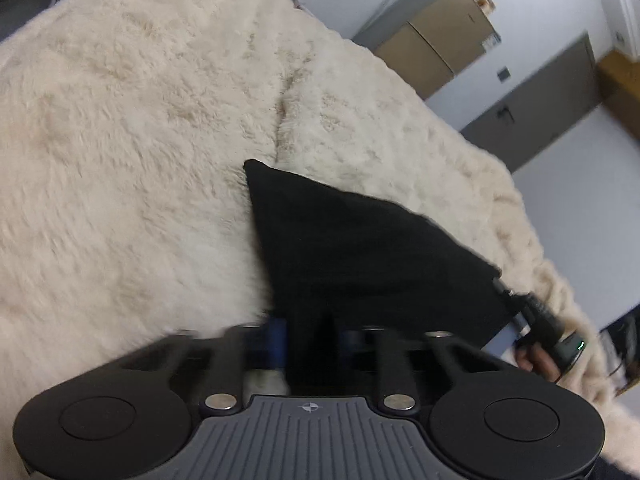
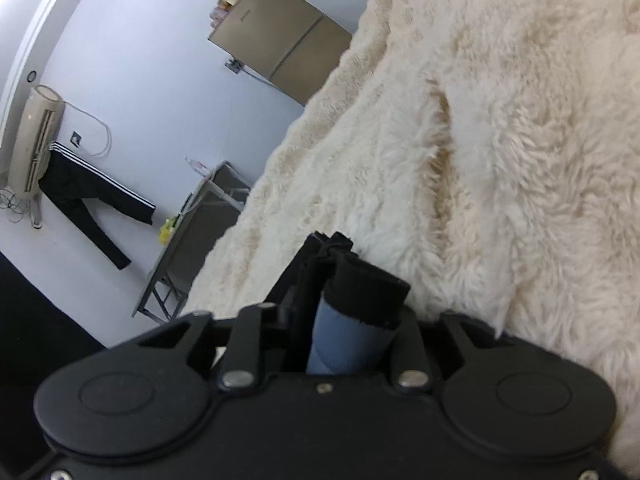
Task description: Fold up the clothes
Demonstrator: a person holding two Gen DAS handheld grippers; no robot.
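Observation:
A black garment [image 1: 360,248] lies on a fluffy cream blanket [image 1: 140,120], one corner pointing away from me. Its near edge runs into my left gripper [image 1: 312,336], whose fingers are hidden under the cloth; the jaws stand close together on it. At the garment's right corner my right gripper [image 1: 516,296] pinches the edge, with a hand [image 1: 536,360] behind it. In the right wrist view the right gripper [image 2: 332,248] is shut on a thick fold of the black garment [image 2: 368,288], which drapes over a blue finger pad [image 2: 348,340] above the blanket [image 2: 500,160].
A brown fridge [image 1: 436,36] and a grey door [image 1: 532,108] stand beyond the blanket's far edge. The right wrist view shows the fridge [image 2: 280,52], a standing air conditioner [image 2: 34,140], black striped trousers [image 2: 88,196] hanging, and a metal-framed table [image 2: 192,240].

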